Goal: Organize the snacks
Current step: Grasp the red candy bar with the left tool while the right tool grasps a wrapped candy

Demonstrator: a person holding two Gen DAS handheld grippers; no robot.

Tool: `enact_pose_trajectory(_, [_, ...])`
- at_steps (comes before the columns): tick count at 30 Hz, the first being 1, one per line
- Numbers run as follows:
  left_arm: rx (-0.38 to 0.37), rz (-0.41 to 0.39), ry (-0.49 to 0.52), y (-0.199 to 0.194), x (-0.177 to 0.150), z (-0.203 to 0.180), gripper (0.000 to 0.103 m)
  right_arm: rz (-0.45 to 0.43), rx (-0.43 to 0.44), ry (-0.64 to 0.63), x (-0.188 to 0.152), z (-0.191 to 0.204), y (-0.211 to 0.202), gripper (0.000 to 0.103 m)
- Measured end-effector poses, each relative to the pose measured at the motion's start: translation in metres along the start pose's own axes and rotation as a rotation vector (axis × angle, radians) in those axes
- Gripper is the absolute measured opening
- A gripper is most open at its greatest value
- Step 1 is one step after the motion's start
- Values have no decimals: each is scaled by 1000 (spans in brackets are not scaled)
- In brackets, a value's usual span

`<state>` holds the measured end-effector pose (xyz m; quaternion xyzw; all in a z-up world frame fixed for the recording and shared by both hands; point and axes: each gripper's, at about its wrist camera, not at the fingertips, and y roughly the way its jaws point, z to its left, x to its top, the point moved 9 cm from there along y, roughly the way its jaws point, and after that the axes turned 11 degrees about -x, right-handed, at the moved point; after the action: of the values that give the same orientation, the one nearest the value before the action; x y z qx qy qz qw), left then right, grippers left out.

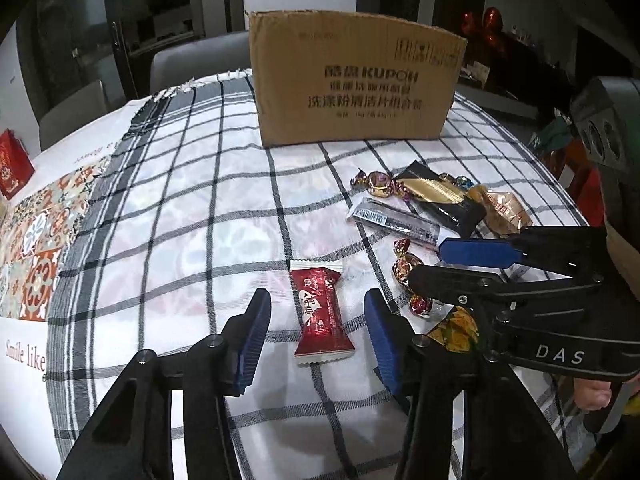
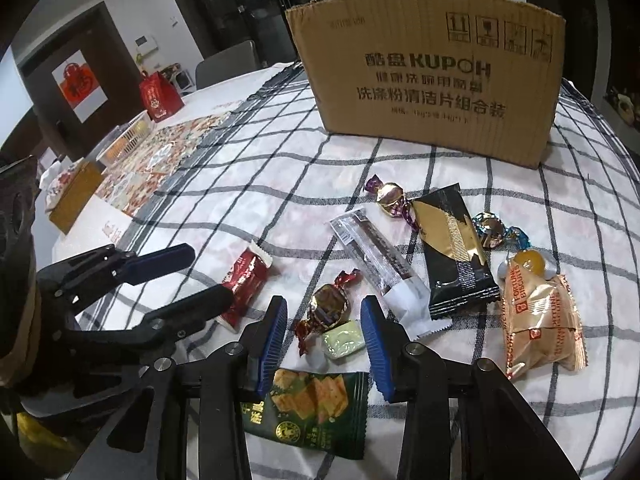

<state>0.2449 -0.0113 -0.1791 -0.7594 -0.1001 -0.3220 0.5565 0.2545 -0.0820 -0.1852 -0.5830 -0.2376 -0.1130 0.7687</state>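
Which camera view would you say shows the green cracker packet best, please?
The right wrist view: the green cracker packet lies face-up between its fingers. The left wrist view shows only a yellow-green corner behind the right gripper.

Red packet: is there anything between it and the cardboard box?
Nothing visible does. The red packet lies between the left claw pads, and only bare checked cloth runs from it to the box.

Our left hand-held gripper (image 1: 316,312) is matte black plastic with ribbed blue pads (image 1: 256,332) and round silver screws at its joints. Our right hand-held gripper (image 2: 324,318) is built alike, with white letters "DAS" on its side.
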Motion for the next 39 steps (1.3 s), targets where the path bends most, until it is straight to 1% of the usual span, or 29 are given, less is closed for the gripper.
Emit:
enact_pose_trajectory(2, [-2, 9, -1, 5, 0, 0, 44, 4, -8, -2, 0, -1, 4, 39])
enact_pose_trajectory(6, [-17, 21, -16, 14, 0, 3, 39, 22, 4, 9, 0, -1, 12, 36])
enact_pose_trajectory(8, [-16, 28, -22, 18, 0, 4, 38, 23, 2, 9, 0, 0, 13, 36])
enact_pose_trajectory(10, [-16, 34, -34, 22, -1, 5, 34, 22, 6, 7, 1, 1, 14, 33])
enact_pose_trajectory(15, [-19, 39, -41, 25, -2, 4, 27, 23, 4, -11, 2, 5, 18, 30])
enact_pose_trajectory(16, [-15, 38, -40, 25, -2, 4, 23, 23, 2, -13, 2, 6, 18, 29])
enact_pose_trajectory(17, [-16, 39, -40, 25, -2, 4, 23, 23, -2, -16, 2, 6, 19, 25])
enact_pose_trajectory(22, [-19, 36, -56, 24, -2, 6, 22, 16, -11, -33, 2, 8, 20, 25])
enact_pose_trajectory(27, [-21, 10, -67, 14, 2, 4, 22, 2, -10, -27, 3, 7, 14, 25])
enact_pose_trajectory(32, [-15, -20, -59, -1, 10, 0, 22, -30, -8, -18, 8, 5, -1, 25])
enact_pose_trajectory(39, [-13, -89, -46, -30, 29, -9, 22, -97, -8, -2, 21, 1, -31, 25])
